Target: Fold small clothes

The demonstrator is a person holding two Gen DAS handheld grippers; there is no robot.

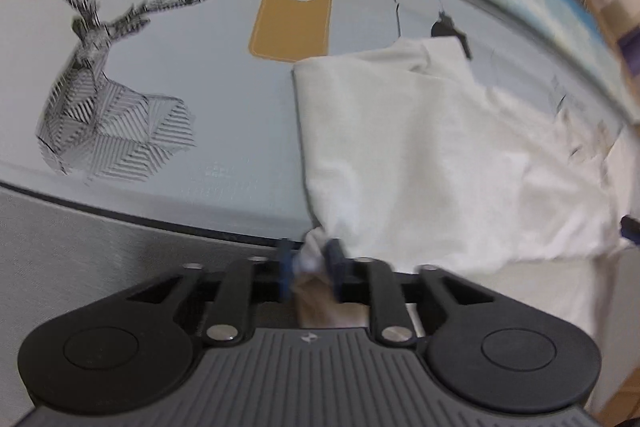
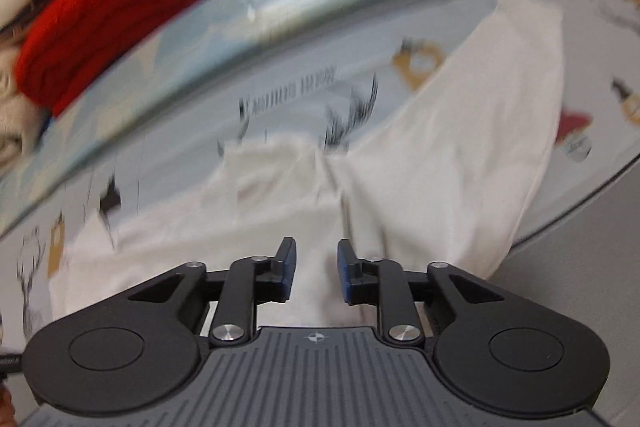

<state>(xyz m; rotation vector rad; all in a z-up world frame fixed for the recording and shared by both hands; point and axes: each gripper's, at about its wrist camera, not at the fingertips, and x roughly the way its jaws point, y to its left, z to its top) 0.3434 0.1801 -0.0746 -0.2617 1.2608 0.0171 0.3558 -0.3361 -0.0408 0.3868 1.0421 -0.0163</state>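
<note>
- White cotton garment: corner clamped in left gripper, lower centre; only this view shows the printed deer.
- Right gripper: jaws parted, released; only this view shows folded red cloth, upper left.

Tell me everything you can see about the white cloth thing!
The white garment looks like soft, thin cotton, plain and a bit wrinkled. It lies partly folded on a pale mat printed with a deer and lamps, one straight folded edge facing the deer. The left gripper pinches a bunched corner between its blue pads. The right gripper hangs open above the cloth, nothing between its fingers.
</note>
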